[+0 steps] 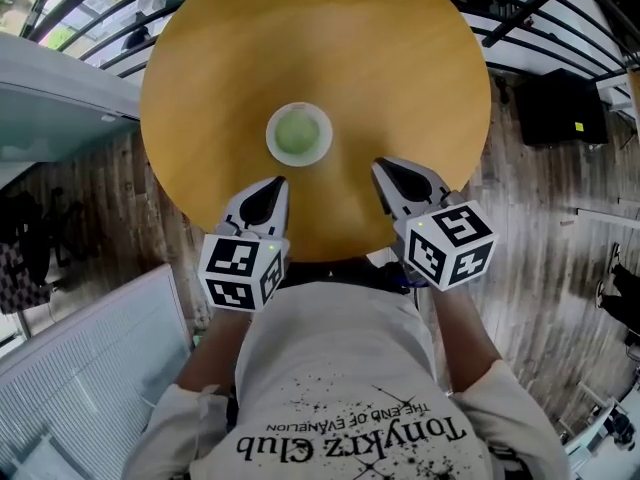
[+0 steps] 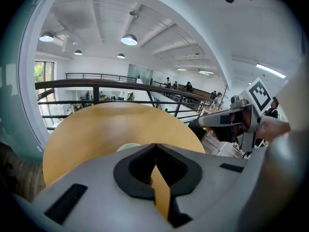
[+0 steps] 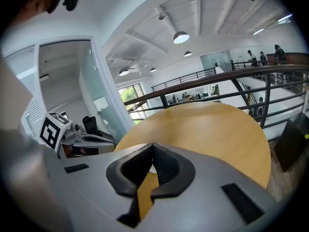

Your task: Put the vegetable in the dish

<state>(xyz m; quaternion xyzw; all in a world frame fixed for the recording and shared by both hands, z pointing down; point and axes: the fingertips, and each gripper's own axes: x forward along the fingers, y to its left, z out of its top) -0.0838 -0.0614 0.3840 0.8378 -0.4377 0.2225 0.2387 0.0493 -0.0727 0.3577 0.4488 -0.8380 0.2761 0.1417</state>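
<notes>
A white dish [image 1: 272, 146] stands in the middle of the round wooden table [image 1: 300, 28], and a pale green vegetable [image 1: 298, 134] lies in it. My left gripper [image 1: 276, 182] hovers just short of the dish on its near left side, shut with nothing between its jaws. My right gripper [image 1: 380, 166] hangs at the dish's near right, its jaws also shut and empty. In the left gripper view the closed tips [image 2: 154, 145] hide most of the dish [image 2: 126, 147]. The right gripper view shows its tips [image 3: 152, 144] meeting over the tabletop.
The table's near edge runs just under both grippers, with the person's torso [image 1: 340, 368] right behind it. A black railing [image 1: 560, 28] curves round the table's far side. A dark box [image 1: 562, 108] stands on the wooden floor at the right.
</notes>
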